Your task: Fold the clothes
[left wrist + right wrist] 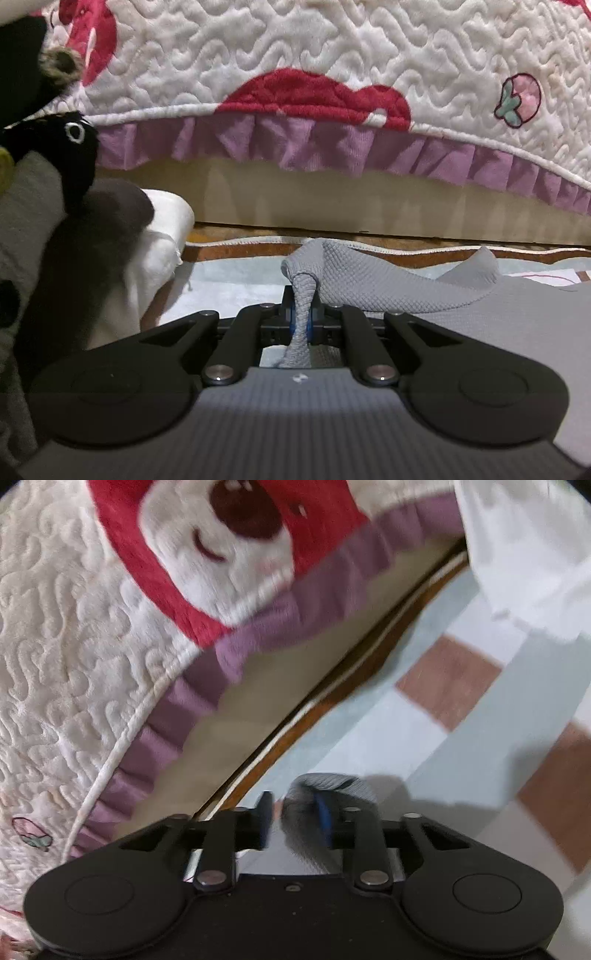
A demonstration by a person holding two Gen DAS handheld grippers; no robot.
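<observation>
left gripper [303,314] pinching grey garment [369,288] | right gripper [295,819] spread, blurred grey cloth between | black plush [70,147] left view only

You have no readable text, number or brand name in either view. The only sign is a small pale emblem [297,378] on the ribbed grey housing of your left gripper [302,317], near the bottom centre; its shape is too small to make out. The quilted cover [369,55] at the far side carries only pictures, no lettering.
</observation>
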